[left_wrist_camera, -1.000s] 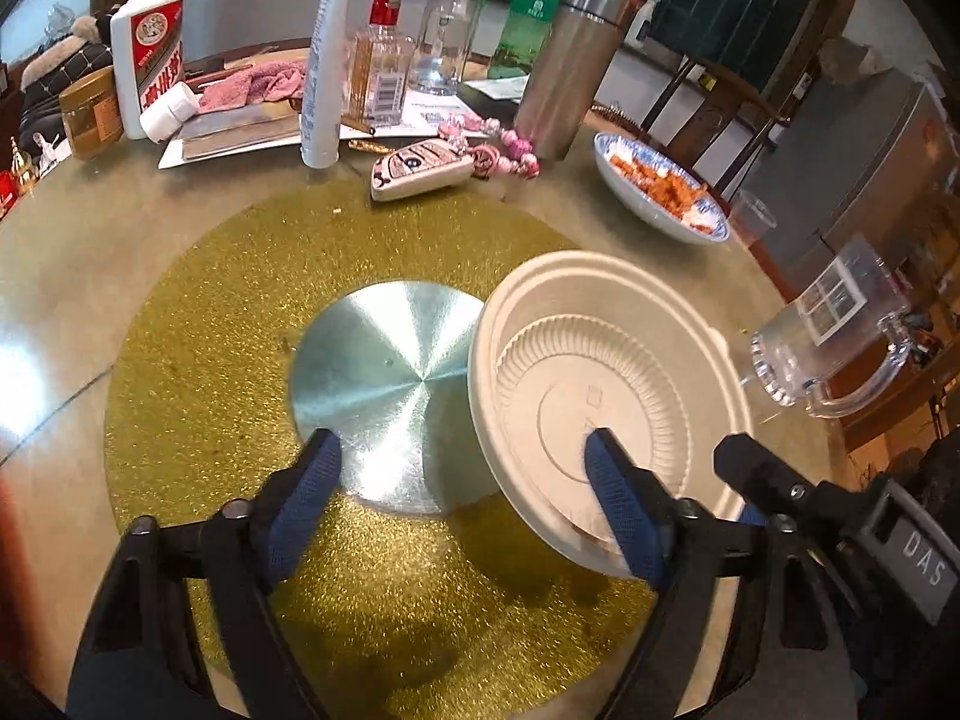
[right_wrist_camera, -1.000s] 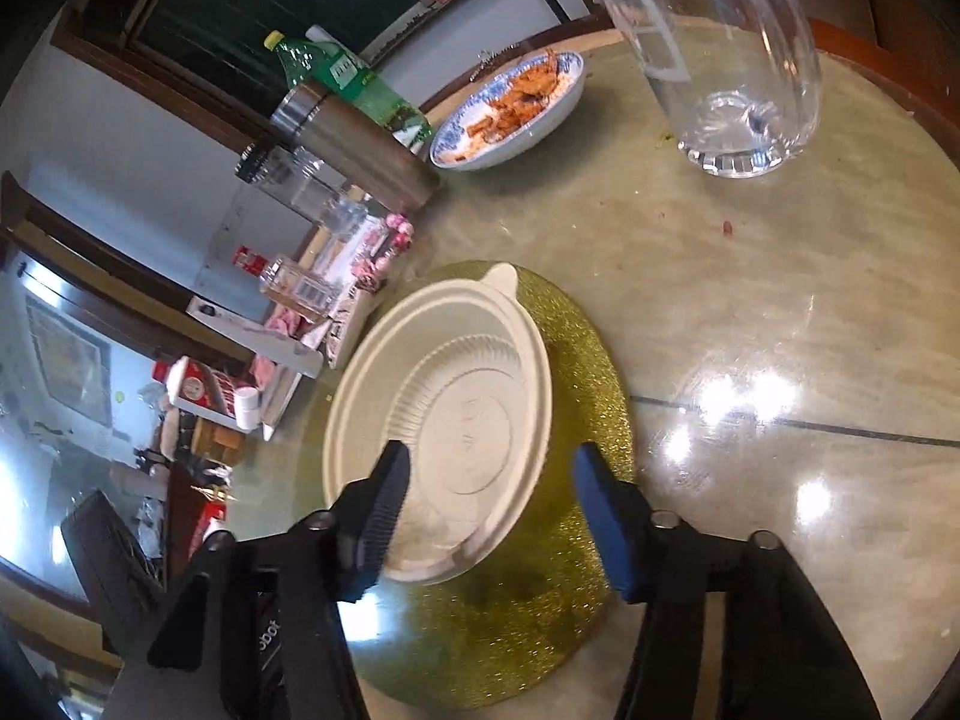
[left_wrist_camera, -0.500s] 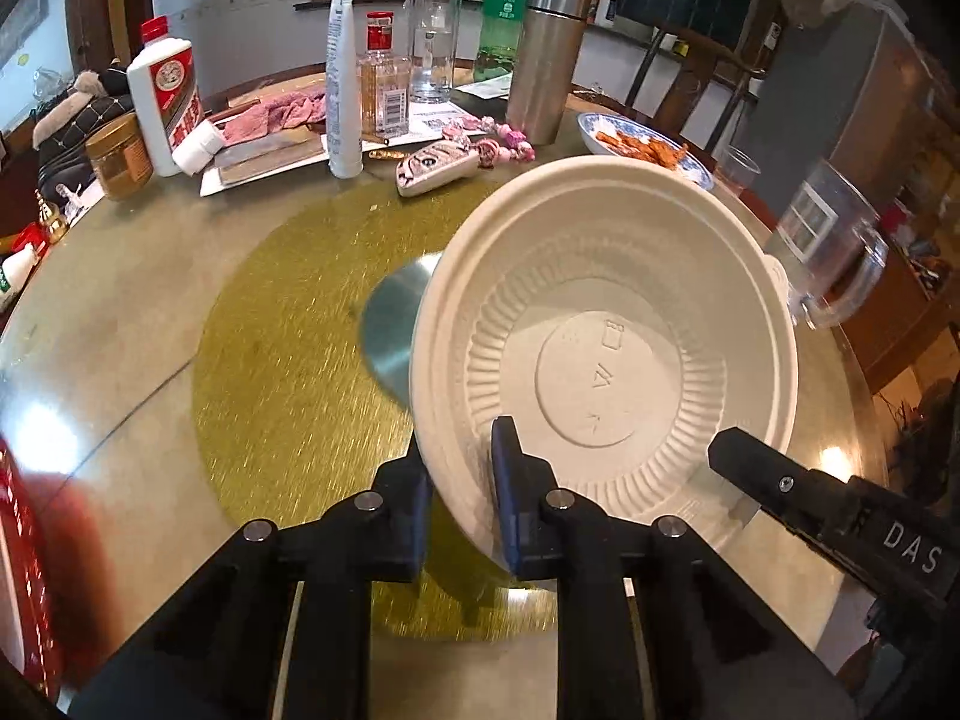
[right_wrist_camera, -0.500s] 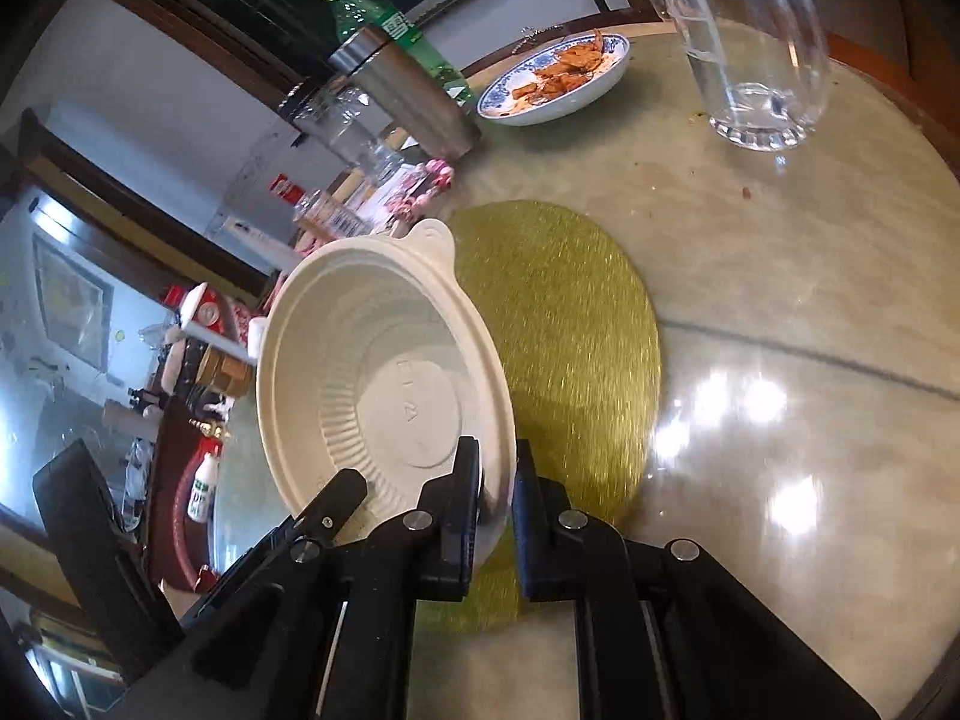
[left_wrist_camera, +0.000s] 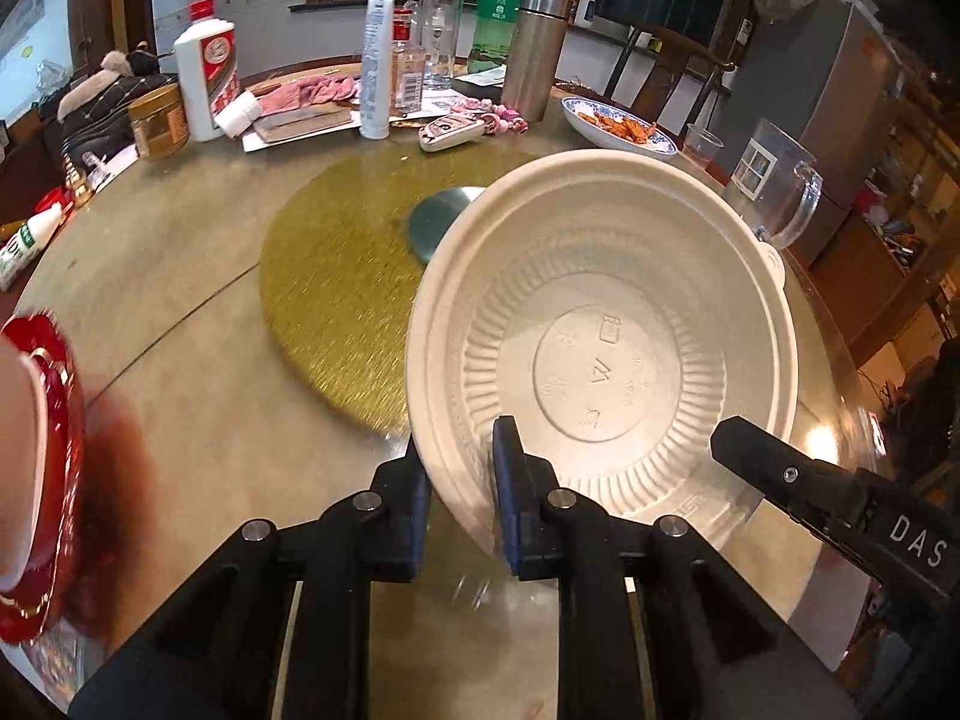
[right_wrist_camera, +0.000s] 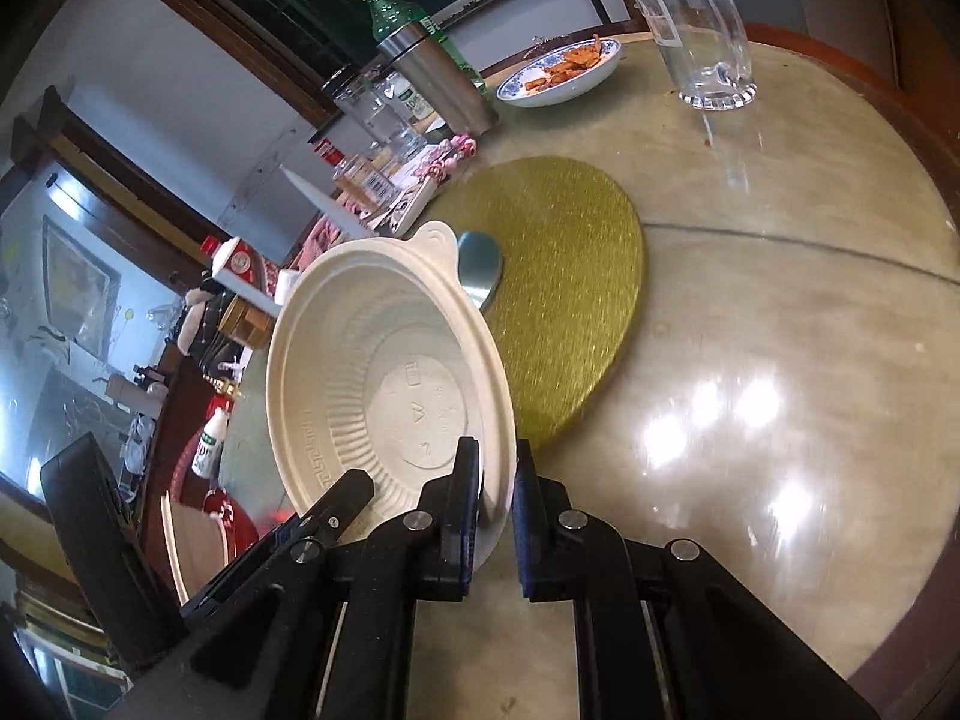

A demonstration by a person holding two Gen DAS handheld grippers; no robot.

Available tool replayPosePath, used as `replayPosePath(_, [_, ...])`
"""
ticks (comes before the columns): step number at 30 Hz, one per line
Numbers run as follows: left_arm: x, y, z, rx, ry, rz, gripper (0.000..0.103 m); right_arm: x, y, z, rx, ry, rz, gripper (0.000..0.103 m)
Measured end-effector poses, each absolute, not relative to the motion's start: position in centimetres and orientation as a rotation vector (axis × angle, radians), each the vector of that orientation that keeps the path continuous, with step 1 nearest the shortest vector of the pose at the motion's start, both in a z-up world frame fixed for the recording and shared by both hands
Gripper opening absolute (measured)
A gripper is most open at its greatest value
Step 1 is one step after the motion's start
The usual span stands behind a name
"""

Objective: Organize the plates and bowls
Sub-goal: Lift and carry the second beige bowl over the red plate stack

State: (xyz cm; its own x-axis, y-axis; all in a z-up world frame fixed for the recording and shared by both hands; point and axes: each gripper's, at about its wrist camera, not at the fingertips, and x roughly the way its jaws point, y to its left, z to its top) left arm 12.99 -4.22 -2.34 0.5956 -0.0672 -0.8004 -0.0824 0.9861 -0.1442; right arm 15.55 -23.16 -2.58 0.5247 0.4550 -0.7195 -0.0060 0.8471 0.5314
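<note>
A cream disposable bowl (left_wrist_camera: 606, 354) hangs tilted above the round table, off the gold turntable (left_wrist_camera: 342, 276). My left gripper (left_wrist_camera: 462, 468) is shut on its near rim, one blue pad inside the bowl and one outside. In the right wrist view the same bowl (right_wrist_camera: 384, 372) is pinched at its other rim by my right gripper (right_wrist_camera: 495, 480), also shut. The right gripper's black body (left_wrist_camera: 840, 498) shows at the bowl's right side in the left wrist view. A red bowl (left_wrist_camera: 42, 468) with a white inside sits at the left edge.
A blue-and-white plate of food (left_wrist_camera: 621, 129), a glass mug (left_wrist_camera: 774, 186), a steel flask (left_wrist_camera: 534, 54), bottles, a jar and cloths crowd the far side of the table. The turntable's metal hub (left_wrist_camera: 444, 216) peeks out behind the bowl.
Both grippers closed on opposite rims of the cream bowl and lifted it off the turntable, carrying it toward the near table edge. The red bowl has come into view at left.
</note>
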Motion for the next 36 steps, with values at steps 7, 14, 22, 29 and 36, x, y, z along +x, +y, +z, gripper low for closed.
replayPosePath(7, [10.3, -2.7, -2.9, -0.19, 0.942, 0.004, 0.018, 12.8, -21.6, -2.8, 0.49, 0.996, 0.295, 0.01])
replayPosePath(14, [8.1, -1.3, -3.1, -0.204, 0.937, 0.001, 0.018, 10.7, -20.4, -2.7, 0.481, 0.994, 0.309, 0.01])
replayPosePath(22, [6.7, -0.5, -2.9, -0.223, 0.927, -0.012, 0.018, 9.3, -19.7, -2.6, 0.476, 0.99, 0.317, 0.01])
replayPosePath(29, [5.6, 0.5, -2.5, -0.236, 0.914, -0.008, 0.018, 8.6, -19.0, -2.3, 0.474, 0.987, 0.346, 0.01])
replayPosePath(36, [4.8, 1.6, -1.8, -0.253, 0.889, 0.008, 0.018, 8.3, -17.8, -1.3, 0.459, 0.967, 0.381, 0.01])
